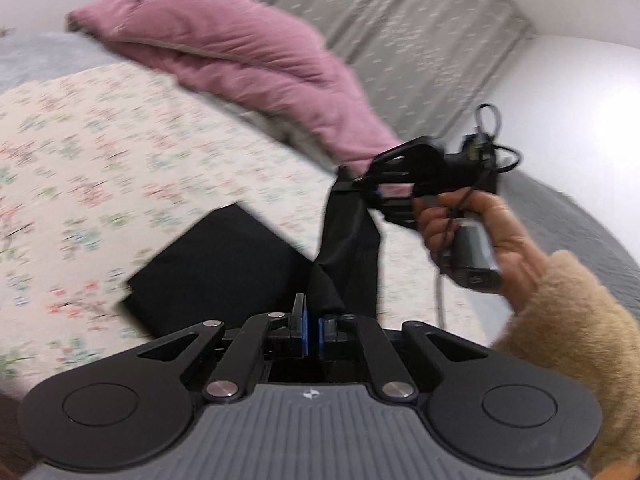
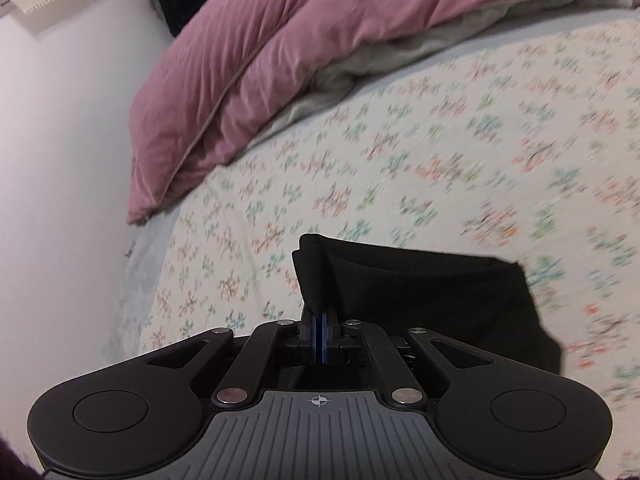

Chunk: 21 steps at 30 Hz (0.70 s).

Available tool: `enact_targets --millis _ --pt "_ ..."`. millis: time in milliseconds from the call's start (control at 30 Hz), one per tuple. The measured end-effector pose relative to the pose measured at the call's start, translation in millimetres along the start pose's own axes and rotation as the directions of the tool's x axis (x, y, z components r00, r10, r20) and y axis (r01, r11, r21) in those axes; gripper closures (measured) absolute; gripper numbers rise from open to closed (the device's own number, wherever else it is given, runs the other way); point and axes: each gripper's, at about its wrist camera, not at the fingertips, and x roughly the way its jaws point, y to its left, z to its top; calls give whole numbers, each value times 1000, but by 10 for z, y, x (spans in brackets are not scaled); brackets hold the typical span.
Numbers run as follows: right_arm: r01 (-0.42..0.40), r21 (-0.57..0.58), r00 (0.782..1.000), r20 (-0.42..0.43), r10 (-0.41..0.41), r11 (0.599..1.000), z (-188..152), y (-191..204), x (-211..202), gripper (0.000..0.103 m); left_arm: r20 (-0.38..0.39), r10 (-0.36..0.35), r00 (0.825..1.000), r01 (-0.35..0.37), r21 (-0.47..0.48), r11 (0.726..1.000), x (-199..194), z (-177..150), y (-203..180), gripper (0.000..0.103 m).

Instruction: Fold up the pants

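Black pants (image 1: 216,268) lie partly flat on a floral bed sheet (image 1: 100,140). One strip of them rises taut between the two grippers. My left gripper (image 1: 313,320) is at the bottom of the left wrist view, its blue pads closed on a thick fold of the black cloth. My right gripper (image 1: 354,184) is up and to the right, held by a hand (image 1: 480,232), and pinches the strip's upper end. In the right wrist view my right gripper (image 2: 320,322) is shut on a corner of the pants (image 2: 440,300), which hang over the sheet (image 2: 440,140).
A pink duvet (image 1: 240,52) is bunched at the far side of the bed, also seen as the duvet (image 2: 260,60). Grey patterned fabric (image 1: 400,32) lies behind it. A white wall (image 2: 60,160) runs along the bed's edge. A fuzzy tan sleeve (image 1: 580,320) is at the right.
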Motion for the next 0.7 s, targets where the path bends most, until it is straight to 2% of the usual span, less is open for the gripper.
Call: enact_targets --millis 100,233,300,333,400,433,567,700 --pt "-5 1 1000 -27 5 1000 -92 35 244 93 -56 57 997 -58 -24 998 54 -29 152 73" --pt "-5 -18 999 -47 4 1000 -171 22 412 91 -155 120 981 -118 20 993 107 -38 233 68" --pt "-4 -48 999 -50 2 999 -187 45 400 85 -175 128 976 -123 38 992 104 -27 263 54" --pt "-9 -64 999 -46 6 998 -184 50 368 76 -171 126 977 -121 39 992 98 -7 267 51" --pt "-26 -89 999 -29 23 996 -182 52 260 45 -171 122 978 -115 49 992 84 58 256 41" --pt "-38 -103 999 -15 36 994 -171 60 206 42 -171 122 978 -114 58 992 88 83 245 40" --pt "-40 -179 999 1 41 983 -191 53 -44 42 -182 132 974 -111 122 986 213 282 204 39" --pt "-24 -235 1000 6 27 972 -350 -83 -290 40 -249 90 964 -56 138 989 561 519 250 39"
